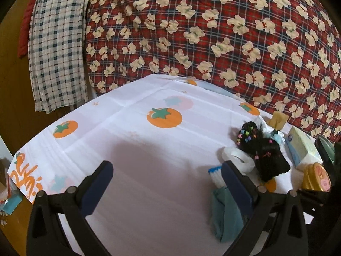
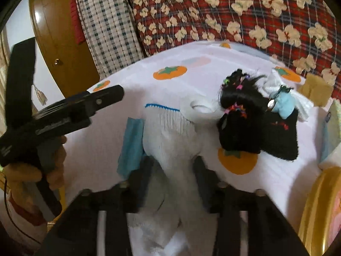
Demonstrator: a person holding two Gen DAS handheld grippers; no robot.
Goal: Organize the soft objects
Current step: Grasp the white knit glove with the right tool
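Sock (image 2: pixel 170 140), white, pinched between right tongs (image 2: pixel 173 166), probably to lift it; left tongs (image 1: pixel 168 177) spread, empty, alongside.

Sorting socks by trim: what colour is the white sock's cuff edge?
Blue stitching on the white sock, clearest in the right wrist view.

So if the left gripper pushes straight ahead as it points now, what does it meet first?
Likely only bare tablecloth; the left gripper is open, with the white sock just right of that line.
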